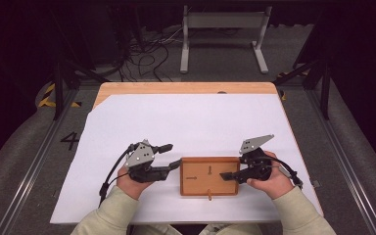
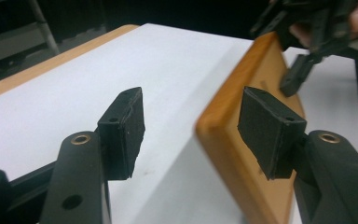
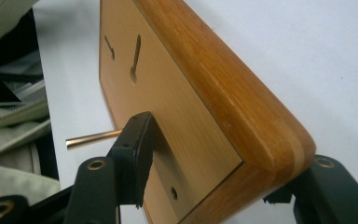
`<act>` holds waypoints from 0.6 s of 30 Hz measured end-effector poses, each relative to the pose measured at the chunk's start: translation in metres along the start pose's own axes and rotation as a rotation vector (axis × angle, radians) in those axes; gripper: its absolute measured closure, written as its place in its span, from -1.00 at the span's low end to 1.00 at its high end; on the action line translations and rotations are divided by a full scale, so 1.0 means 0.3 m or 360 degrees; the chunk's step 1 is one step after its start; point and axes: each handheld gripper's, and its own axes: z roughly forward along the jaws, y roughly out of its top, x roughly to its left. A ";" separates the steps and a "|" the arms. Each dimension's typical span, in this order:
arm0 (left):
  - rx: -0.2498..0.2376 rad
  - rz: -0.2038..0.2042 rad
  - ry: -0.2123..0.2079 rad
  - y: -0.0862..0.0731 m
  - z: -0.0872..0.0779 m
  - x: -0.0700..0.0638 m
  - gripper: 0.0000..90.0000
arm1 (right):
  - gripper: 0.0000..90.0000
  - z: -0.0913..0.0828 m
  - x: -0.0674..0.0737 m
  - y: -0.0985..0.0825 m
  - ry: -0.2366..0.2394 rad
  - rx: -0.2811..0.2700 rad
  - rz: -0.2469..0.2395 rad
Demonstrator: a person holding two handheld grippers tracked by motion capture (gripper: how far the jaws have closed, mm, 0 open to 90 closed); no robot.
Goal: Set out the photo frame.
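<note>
Two grippers: both worked at one wooden box [image 1: 209, 175], which lay flat on the white sheet [image 1: 186, 122] of the table [image 1: 186, 88], near the person's edge and between the two hands.
Step in hand: as I judge it, the person was taking hold of the box from both short ends, the right end first; the lift or the turn had not yet begun.
Left gripper [image 1: 171, 155]: its jaws stood open. In the left gripper view the box's near end sat between the two black pads [image 2: 123, 128], but neither pad pressed on the wood.
Right gripper [image 1: 227, 175]: its jaws straddled the right end wall of the box, one inside on the recessed panel, the other outside the rim. If the pads already pressed, I could not tell.
Next move: probably the left jaws had to close on the left rim, squarely and not on the rounded corner, so the box would not slip.
Box material: warm brown wood, smooth and a little glossy, with thick rounded rim and a paler layer showing at the corner [image 3: 298, 149].
Box face: flat recessed panel with two narrow keyhole slots [image 3: 135, 58] and a small round hole [image 3: 174, 192].
Rod [image 3: 93, 138]: thin, coppery metal, sticking out from the box's near side.
Sheet: plain white, matt, flat.
</note>
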 end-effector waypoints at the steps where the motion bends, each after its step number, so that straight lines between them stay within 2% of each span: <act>1: 0.0010 -0.0010 0.0012 -0.006 0.000 0.007 -0.09 | 0.04 -0.003 0.005 -0.001 -0.0005 0.0001 -0.0015; 2: 0.0010 -0.0010 0.0012 -0.006 0.000 0.007 -0.09 | 0.05 -0.007 0.012 -0.002 -0.0010 0.0001 -0.0044; 3: 0.0039 -0.0018 0.0043 -0.022 0.005 0.023 -0.10 | 0.07 -0.011 0.018 -0.003 -0.0014 -0.0001 -0.0081; 4: 0.0039 -0.0018 0.0043 -0.022 0.005 0.023 -0.09 | 0.07 -0.011 0.018 -0.003 -0.0014 -0.0001 -0.0081; 5: 0.0043 -0.0030 0.0053 -0.028 0.007 0.030 -0.09 | 0.08 -0.016 0.027 -0.005 -0.0022 0.0002 -0.0113; 6: 0.0059 -0.0053 0.0066 -0.038 0.006 0.042 -0.09 | 0.12 -0.024 0.042 -0.008 -0.0033 0.0005 -0.0185; 7: 0.0059 -0.0053 0.0066 -0.038 0.006 0.042 -0.09 | 0.12 -0.024 0.042 -0.008 -0.0033 0.0005 -0.0185; 8: 0.0059 -0.0066 0.0077 -0.045 0.003 0.052 -0.09 | 0.15 -0.033 0.059 -0.012 -0.0043 0.0011 -0.0273; 9: 0.0059 -0.0066 0.0077 -0.045 0.003 0.052 -0.09 | 0.15 -0.033 0.059 -0.012 -0.0043 0.0011 -0.0273; 10: 0.0062 -0.0065 0.0081 -0.047 0.001 0.057 -0.09 | 0.19 -0.040 0.078 -0.017 -0.0062 0.0017 -0.0362; 13: 0.0064 -0.0083 0.0103 -0.055 -0.004 0.067 -0.09 | 0.20 -0.046 0.108 -0.023 -0.0111 0.0020 -0.0474; 14: 0.0064 -0.0083 0.0103 -0.055 -0.004 0.067 -0.08 | 0.20 -0.046 0.108 -0.023 -0.0111 0.0020 -0.0474; 15: 0.0066 -0.0092 0.0107 -0.057 -0.003 0.071 -0.08 | 0.21 -0.045 0.121 -0.025 -0.0142 0.0016 -0.0536; 18: 0.0067 -0.0098 0.0111 -0.058 -0.002 0.070 -0.08 | 0.25 -0.041 0.128 -0.024 -0.0163 0.0015 -0.0587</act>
